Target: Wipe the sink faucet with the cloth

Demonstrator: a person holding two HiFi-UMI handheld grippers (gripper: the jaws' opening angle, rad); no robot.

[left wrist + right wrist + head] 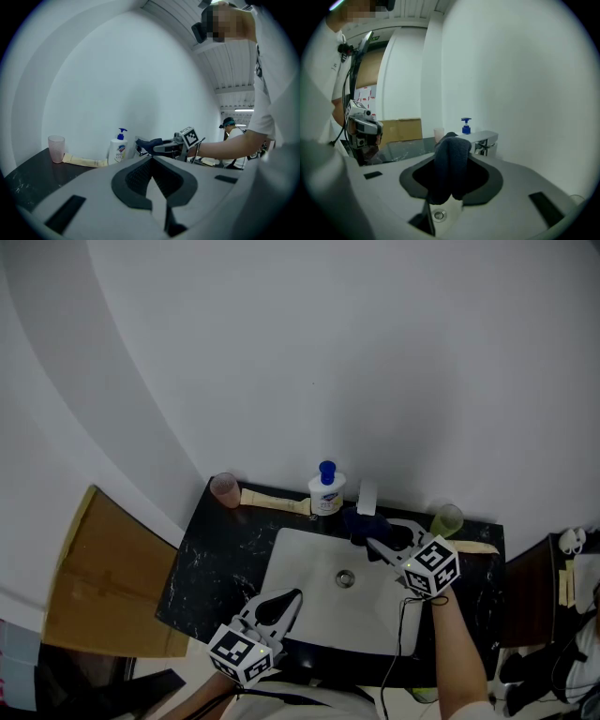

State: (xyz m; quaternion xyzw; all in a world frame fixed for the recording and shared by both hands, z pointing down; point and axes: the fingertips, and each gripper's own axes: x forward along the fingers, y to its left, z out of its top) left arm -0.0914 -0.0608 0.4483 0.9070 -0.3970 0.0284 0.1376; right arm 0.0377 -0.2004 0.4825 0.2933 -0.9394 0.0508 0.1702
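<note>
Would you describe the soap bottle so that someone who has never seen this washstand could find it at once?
Find the black marble countertop with the white sink set into it. Along its back edge by the wall, just left of the faucet, stands the soap bottle. It alone has a white body and blue pump top; the pink cup and green cup are plain tumblers.

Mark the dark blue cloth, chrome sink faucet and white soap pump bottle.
dark blue cloth [449, 167]: right gripper view, its hanging fold.
chrome sink faucet [481, 136]: right gripper view, spout top.
white soap pump bottle [326, 496]: head view, its body.
</note>
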